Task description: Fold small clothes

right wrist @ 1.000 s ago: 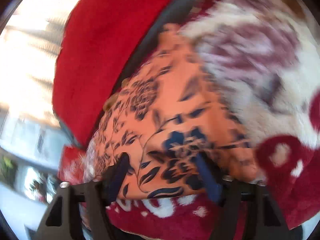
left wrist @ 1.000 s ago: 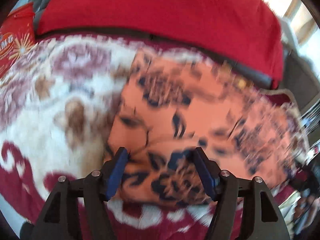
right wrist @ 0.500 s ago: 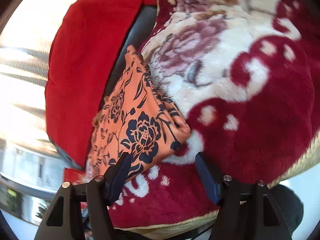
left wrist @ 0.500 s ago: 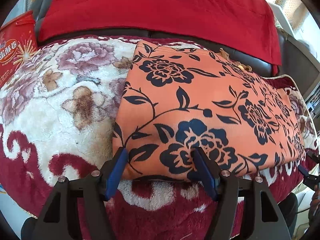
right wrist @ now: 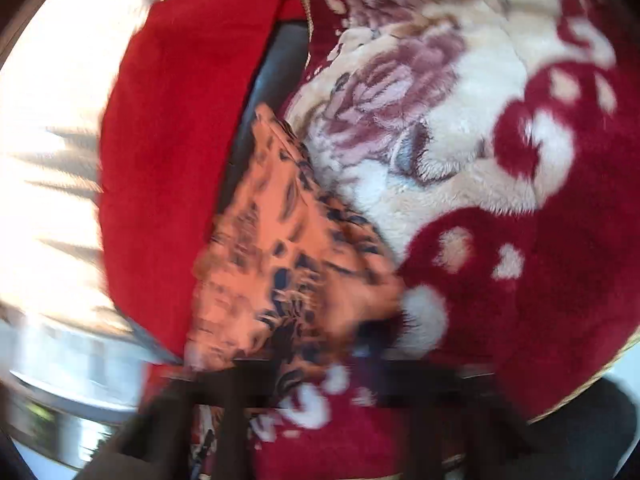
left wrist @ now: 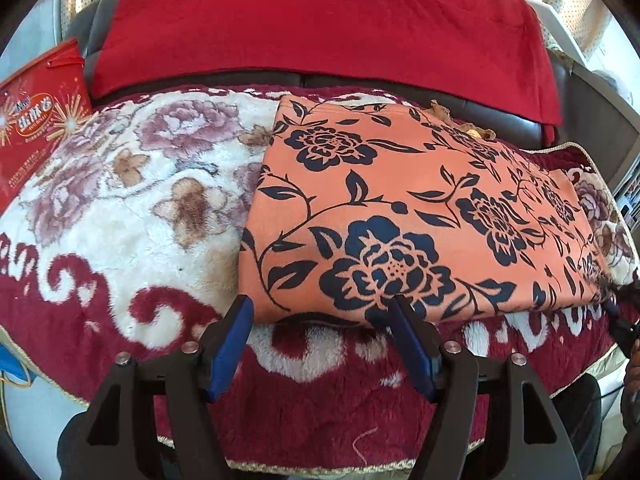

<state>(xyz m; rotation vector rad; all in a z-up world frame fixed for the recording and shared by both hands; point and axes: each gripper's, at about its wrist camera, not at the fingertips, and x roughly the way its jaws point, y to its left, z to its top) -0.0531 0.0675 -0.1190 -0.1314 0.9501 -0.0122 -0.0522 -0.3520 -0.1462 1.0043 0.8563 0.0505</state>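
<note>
Orange cloth with navy roses and trailing leaves fills your left wrist view: the folded garment (left wrist: 404, 216) lies flat and smooth on the plush blanket (left wrist: 120, 216), a neat rectangle running from centre out toward three o'clock, its near hem crisp and its left edge a clean fold. Your left gripper (left wrist: 322, 320) sits at six o'clock with its blue-padded fingers (left wrist: 230, 344) spread wide, holding nothing; the tips reach the garment's near edge, though you can't tell whether they touch it. At twelve o'clock a red throw (left wrist: 320, 20) drapes the dark sofa back, and a red printed box (left wrist: 36, 120) stands at nine o'clock. At three o'clock, a dark tip of your right gripper (left wrist: 618, 318) shows at the garment's far corner.

Over to your right wrist view, and it's smeared with motion. The garment (right wrist: 288, 264) appears as an orange wedge from centre down to seven o'clock, lying between the red throw (right wrist: 168, 160) and the cream-and-maroon blanket (right wrist: 500, 160). Your right gripper (right wrist: 320, 384) is a dark blur at six o'clock, cloth right at its fingers; whether it's clamped or released, you can't tell.
</note>
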